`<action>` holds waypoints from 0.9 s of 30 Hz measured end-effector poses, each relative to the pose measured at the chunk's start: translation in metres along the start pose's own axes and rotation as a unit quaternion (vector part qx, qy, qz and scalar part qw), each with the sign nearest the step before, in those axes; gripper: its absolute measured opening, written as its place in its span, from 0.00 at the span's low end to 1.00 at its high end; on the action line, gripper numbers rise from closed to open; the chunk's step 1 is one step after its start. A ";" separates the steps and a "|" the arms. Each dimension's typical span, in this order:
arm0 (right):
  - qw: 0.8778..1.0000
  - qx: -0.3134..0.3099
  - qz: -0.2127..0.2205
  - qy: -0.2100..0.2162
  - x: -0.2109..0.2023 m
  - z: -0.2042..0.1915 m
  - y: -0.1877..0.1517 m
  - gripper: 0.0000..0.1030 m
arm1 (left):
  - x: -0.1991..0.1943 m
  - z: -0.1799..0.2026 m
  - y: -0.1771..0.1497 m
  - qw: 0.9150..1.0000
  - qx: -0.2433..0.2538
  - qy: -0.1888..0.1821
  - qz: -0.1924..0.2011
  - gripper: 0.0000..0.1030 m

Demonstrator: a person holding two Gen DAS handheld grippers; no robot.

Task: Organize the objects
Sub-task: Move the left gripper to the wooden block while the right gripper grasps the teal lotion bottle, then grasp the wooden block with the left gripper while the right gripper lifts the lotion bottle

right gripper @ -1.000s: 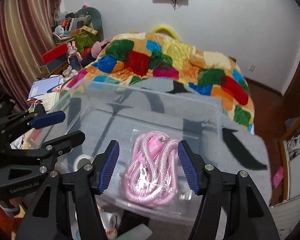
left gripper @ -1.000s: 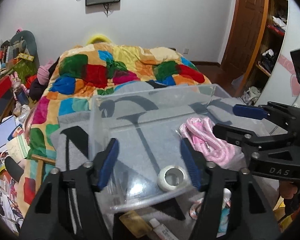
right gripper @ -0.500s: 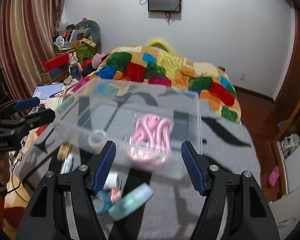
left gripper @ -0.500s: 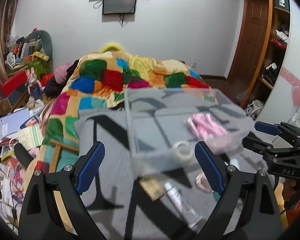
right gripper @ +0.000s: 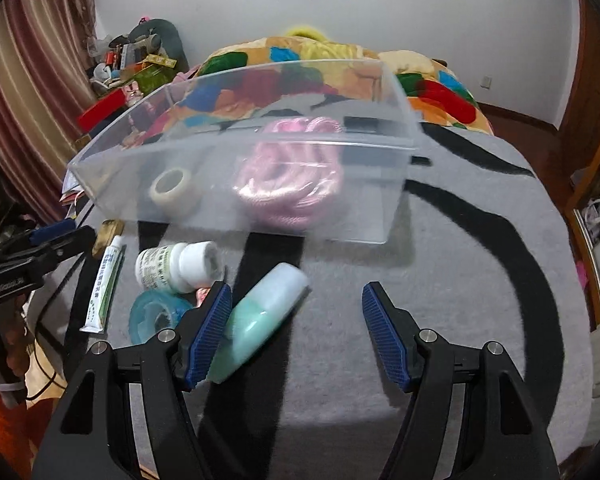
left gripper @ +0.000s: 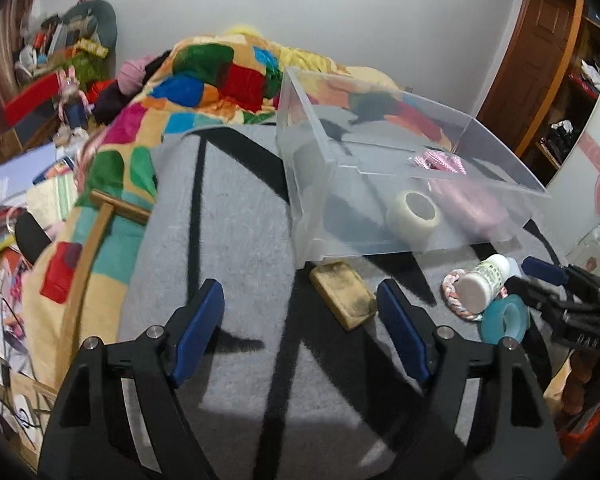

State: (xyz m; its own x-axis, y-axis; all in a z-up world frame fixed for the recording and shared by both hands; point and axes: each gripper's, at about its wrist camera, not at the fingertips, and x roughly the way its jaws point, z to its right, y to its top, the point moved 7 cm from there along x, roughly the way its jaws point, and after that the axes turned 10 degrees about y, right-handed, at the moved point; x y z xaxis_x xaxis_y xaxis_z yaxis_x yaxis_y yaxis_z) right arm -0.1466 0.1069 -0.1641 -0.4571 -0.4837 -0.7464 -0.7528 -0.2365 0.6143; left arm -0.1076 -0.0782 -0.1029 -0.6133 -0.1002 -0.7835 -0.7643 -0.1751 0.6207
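Note:
A clear plastic box (left gripper: 312, 152) (right gripper: 396, 92) stands on a grey blanket and holds a white tape roll (left gripper: 414, 216) (right gripper: 172, 190) and a bagged pink rope (right gripper: 292, 184) (left gripper: 440, 160). In front of it lie a white pill bottle (right gripper: 176, 266) (left gripper: 480, 280), a teal tape roll (right gripper: 152, 316) (left gripper: 504, 320), a pale green bottle (right gripper: 260, 316), a white ointment tube (right gripper: 104, 288) and a tan pad (left gripper: 342, 294). My left gripper (left gripper: 300, 336) is open and empty above the blanket, left of the pad. My right gripper (right gripper: 296, 334) is open and empty, its left finger beside the green bottle.
A patchwork quilt (left gripper: 204, 68) covers the bed behind the box. Books and clutter (left gripper: 24, 184) lie on the floor at left. A braided pink ring (left gripper: 452, 300) sits under the pill bottle. A wooden door and shelves (left gripper: 540, 52) stand at right.
Both grippers have pulled back from over the box and now sit lower, in front of it. The loose items on the blanket have come into view. Both stay open.

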 end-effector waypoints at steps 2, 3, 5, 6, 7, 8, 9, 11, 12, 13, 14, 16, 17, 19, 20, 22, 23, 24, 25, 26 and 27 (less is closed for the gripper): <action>1.000 -0.014 0.000 -0.005 0.000 -0.004 -0.001 0.62 | 0.002 0.006 0.003 1.000 0.000 -0.007 0.000 0.77; 1.000 -0.015 0.000 -0.006 0.000 -0.005 -0.001 0.63 | 0.002 0.010 0.004 1.000 0.002 -0.006 0.001 0.76; 1.000 -0.014 -0.002 -0.005 -0.001 -0.003 -0.004 0.60 | 0.006 0.016 0.004 1.000 0.012 0.001 0.000 0.66; 1.000 -0.014 -0.002 -0.004 -0.002 -0.002 -0.007 0.58 | 0.009 0.018 0.002 1.000 0.017 0.005 -0.001 0.64; 1.000 -0.015 -0.001 -0.007 -0.003 -0.001 -0.007 0.54 | 0.008 0.018 0.002 1.000 0.016 0.006 0.004 0.62; 1.000 -0.018 -0.001 -0.010 -0.005 0.001 -0.009 0.49 | 0.007 0.018 0.001 1.000 0.014 0.006 0.006 0.57; 1.000 -0.020 0.000 -0.014 -0.007 0.002 -0.011 0.47 | 0.006 0.015 0.000 1.000 0.011 0.006 0.007 0.54; 1.000 -0.023 0.003 -0.019 -0.010 0.005 -0.014 0.37 | 0.003 0.010 -0.003 1.000 0.004 0.000 0.007 0.48; 1.000 -0.023 0.004 -0.020 -0.011 0.007 -0.015 0.36 | 0.001 0.009 -0.004 1.000 0.002 -0.002 0.008 0.47; 1.000 -0.023 0.006 -0.020 -0.012 0.008 -0.016 0.33 | 0.000 0.008 -0.006 1.000 0.000 -0.003 0.009 0.46; 0.999 -0.023 0.008 -0.021 -0.012 0.008 -0.017 0.30 | -0.001 0.006 -0.007 1.000 0.001 -0.004 0.012 0.45; 0.999 -0.027 0.011 -0.021 -0.012 0.007 -0.016 0.23 | -0.002 0.008 -0.007 1.000 0.002 -0.001 0.016 0.42; 0.999 -0.028 0.012 -0.022 -0.012 0.006 -0.016 0.22 | -0.002 0.011 -0.007 1.000 0.007 -0.003 0.018 0.35; 0.999 -0.032 0.013 -0.018 -0.012 0.004 -0.015 0.22 | -0.003 0.018 -0.008 1.000 0.019 -0.009 0.021 0.25; 0.999 -0.034 0.015 -0.015 -0.014 0.003 -0.016 0.22 | -0.005 0.021 -0.008 0.999 0.028 -0.004 0.027 0.25; 0.999 -0.037 0.019 -0.013 -0.018 0.000 -0.017 0.22 | -0.007 0.024 -0.010 0.999 0.038 0.004 0.036 0.24; 0.999 -0.037 0.022 -0.013 -0.020 0.000 -0.016 0.22 | -0.007 0.024 -0.010 0.999 0.038 0.003 0.037 0.24; 0.999 -0.038 0.025 -0.012 -0.023 -0.002 -0.016 0.22 | -0.009 0.023 -0.011 0.999 0.037 0.000 0.037 0.24; 0.999 -0.040 0.029 -0.011 -0.027 -0.003 -0.015 0.22 | -0.012 0.022 -0.013 0.999 0.036 -0.003 0.037 0.24; 0.999 -0.041 0.034 -0.010 -0.031 -0.004 -0.014 0.22 | -0.015 0.022 -0.014 0.999 0.036 -0.004 0.039 0.24; 0.998 -0.042 0.038 -0.009 -0.033 -0.007 -0.012 0.22 | -0.017 0.022 -0.015 0.999 0.035 -0.005 0.040 0.24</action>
State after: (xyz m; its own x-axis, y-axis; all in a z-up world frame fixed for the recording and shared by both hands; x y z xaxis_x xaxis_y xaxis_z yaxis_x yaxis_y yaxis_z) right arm -0.1189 0.1197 -0.1447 -0.5204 -0.4884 -0.7004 -0.6730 -0.2702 0.6885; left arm -0.0896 -0.0524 -0.0980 -0.6747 -0.1006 -0.7312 -0.7248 -0.0972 0.6821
